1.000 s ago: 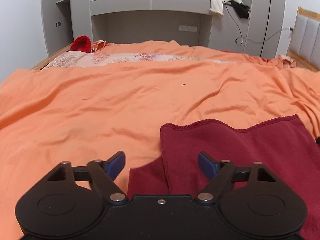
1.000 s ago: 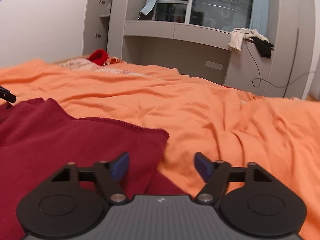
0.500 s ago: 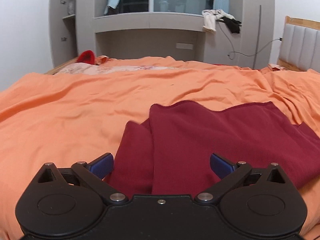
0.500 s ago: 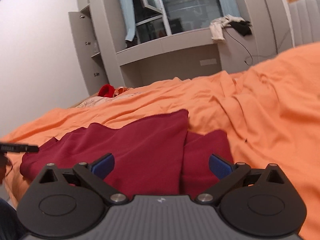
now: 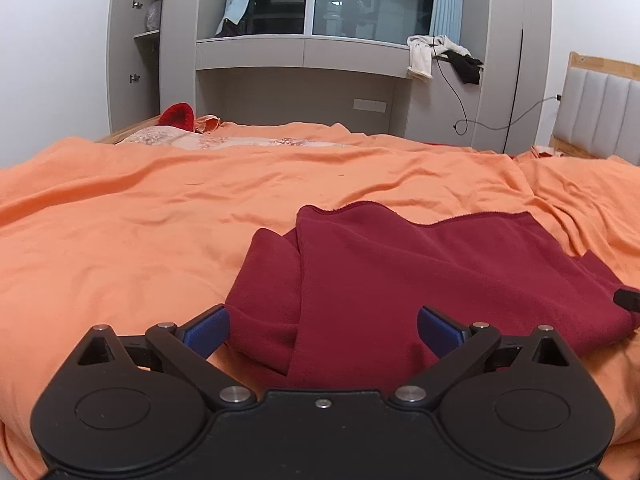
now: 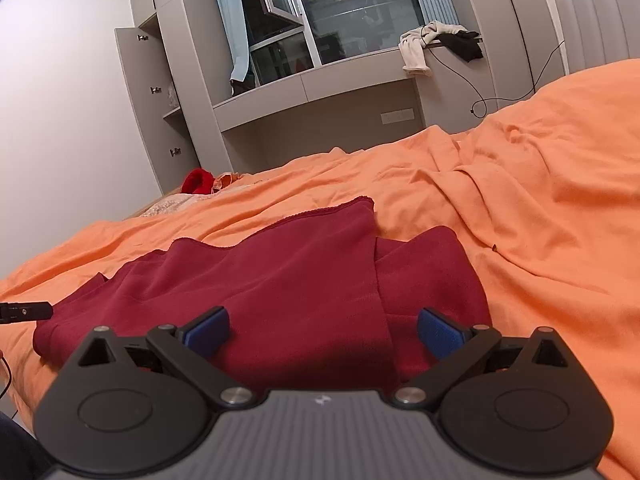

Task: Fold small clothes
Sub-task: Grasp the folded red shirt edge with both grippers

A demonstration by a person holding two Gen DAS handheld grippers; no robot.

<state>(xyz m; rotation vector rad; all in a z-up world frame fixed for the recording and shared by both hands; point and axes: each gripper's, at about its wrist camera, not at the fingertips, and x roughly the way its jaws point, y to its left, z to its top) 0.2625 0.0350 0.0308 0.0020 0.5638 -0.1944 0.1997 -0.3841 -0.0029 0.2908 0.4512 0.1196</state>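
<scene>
Open orange bedspread [image 5: 160, 240] surrounds the maroon garment [image 5: 400, 280].

The dark red garment [image 5: 420, 272] is soft, matt, fleecy cloth; the orange bedsheet [image 5: 160, 216] is thin, creased cotton-like fabric.

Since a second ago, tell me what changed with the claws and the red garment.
Both claws, the left claw and right claw, have just been opening and pulled back from the dark red garment; neither grips it. The garment stayed folded on the orange bedspread.
</scene>
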